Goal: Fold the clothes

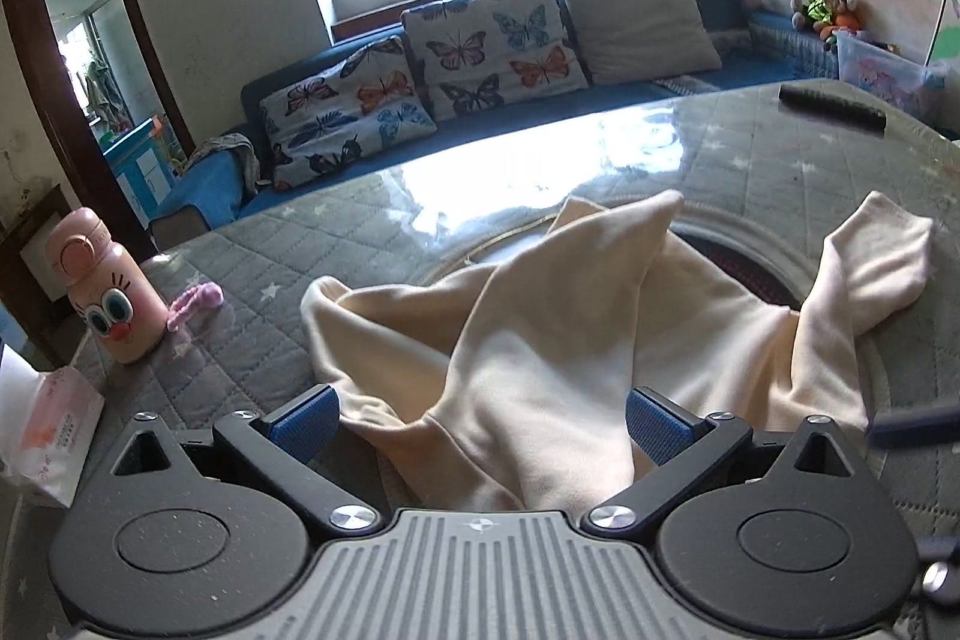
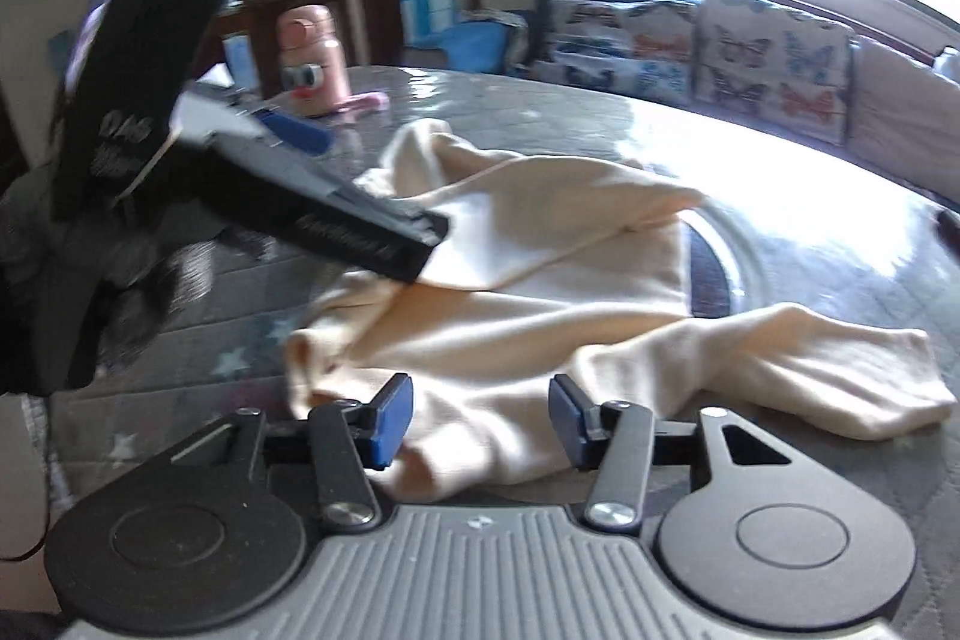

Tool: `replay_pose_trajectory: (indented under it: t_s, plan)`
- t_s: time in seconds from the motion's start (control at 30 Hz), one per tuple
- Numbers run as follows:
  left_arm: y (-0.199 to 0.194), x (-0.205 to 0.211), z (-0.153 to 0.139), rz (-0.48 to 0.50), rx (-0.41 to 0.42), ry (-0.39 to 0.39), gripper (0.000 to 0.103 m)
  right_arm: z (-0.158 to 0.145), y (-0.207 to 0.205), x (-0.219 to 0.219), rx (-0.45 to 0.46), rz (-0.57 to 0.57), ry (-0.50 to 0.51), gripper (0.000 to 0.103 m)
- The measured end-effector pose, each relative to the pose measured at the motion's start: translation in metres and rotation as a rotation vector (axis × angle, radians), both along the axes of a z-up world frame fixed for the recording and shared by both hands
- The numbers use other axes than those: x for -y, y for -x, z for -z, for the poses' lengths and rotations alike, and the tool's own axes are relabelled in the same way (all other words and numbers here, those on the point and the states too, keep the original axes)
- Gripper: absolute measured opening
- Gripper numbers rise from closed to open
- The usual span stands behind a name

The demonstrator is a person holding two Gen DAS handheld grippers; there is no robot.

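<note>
A cream long-sleeved garment lies crumpled on the round table, one sleeve stretched to the right. It also shows in the right wrist view. My left gripper is open, its blue pads on either side of a raised fold of the cloth, gripping nothing. My right gripper is open just above the garment's near edge. The left gripper's body shows blurred at the left of the right wrist view, over the cloth.
A pink cartoon bottle and a pink hair tie stand at the table's left, a tissue pack near its edge. A dark remote lies far right. A sofa with butterfly cushions sits behind the table.
</note>
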State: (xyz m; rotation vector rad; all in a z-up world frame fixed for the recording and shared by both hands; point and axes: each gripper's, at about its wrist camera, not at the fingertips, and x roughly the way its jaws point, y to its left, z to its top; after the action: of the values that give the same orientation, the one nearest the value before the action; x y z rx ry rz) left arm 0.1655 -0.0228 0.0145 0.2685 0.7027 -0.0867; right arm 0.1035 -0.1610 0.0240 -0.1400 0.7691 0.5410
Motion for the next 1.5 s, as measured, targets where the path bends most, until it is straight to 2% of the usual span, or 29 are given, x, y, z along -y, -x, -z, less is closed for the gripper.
replay_pose_trajectory:
  t_s: [0.03,0.23,0.3,0.33,0.4,0.47,0.63,0.93,1.13,1.5]
  plan:
    - [0.001,0.000,0.001,-0.001,-0.003,-0.004,0.103,0.000,-0.001,0.001,0.002,0.016,0.007,0.058]
    - [0.004,0.002,0.005,-0.004,-0.013,-0.030,0.103,0.003,-0.009,0.006,0.014,0.104,0.062,0.067]
    - [0.006,0.004,0.005,-0.004,-0.013,-0.035,0.103,0.003,-0.012,0.007,0.031,0.132,0.088,0.074]
    - [0.006,0.005,0.005,-0.005,-0.012,-0.038,0.103,0.002,-0.011,0.008,0.047,0.151,0.101,0.081]
    - [0.007,0.005,0.006,-0.007,-0.014,-0.038,0.103,-0.003,-0.012,0.011,0.082,0.193,0.128,0.083]
    - [0.008,0.006,0.005,-0.010,-0.014,-0.039,0.103,-0.008,-0.015,0.014,0.109,0.244,0.147,0.092]
    - [0.011,0.008,0.005,-0.007,-0.013,-0.038,0.103,-0.012,-0.022,0.021,0.173,0.373,0.206,0.103]
    - [0.011,0.009,0.005,-0.008,-0.009,-0.035,0.103,-0.014,-0.031,0.030,0.208,0.510,0.232,0.103]
    - [0.012,0.009,0.005,-0.010,-0.008,-0.034,0.103,-0.018,-0.032,0.036,0.229,0.551,0.255,0.103]
    - [0.009,0.010,0.008,-0.004,-0.017,-0.035,0.103,-0.019,-0.036,0.035,0.232,0.548,0.250,0.103]
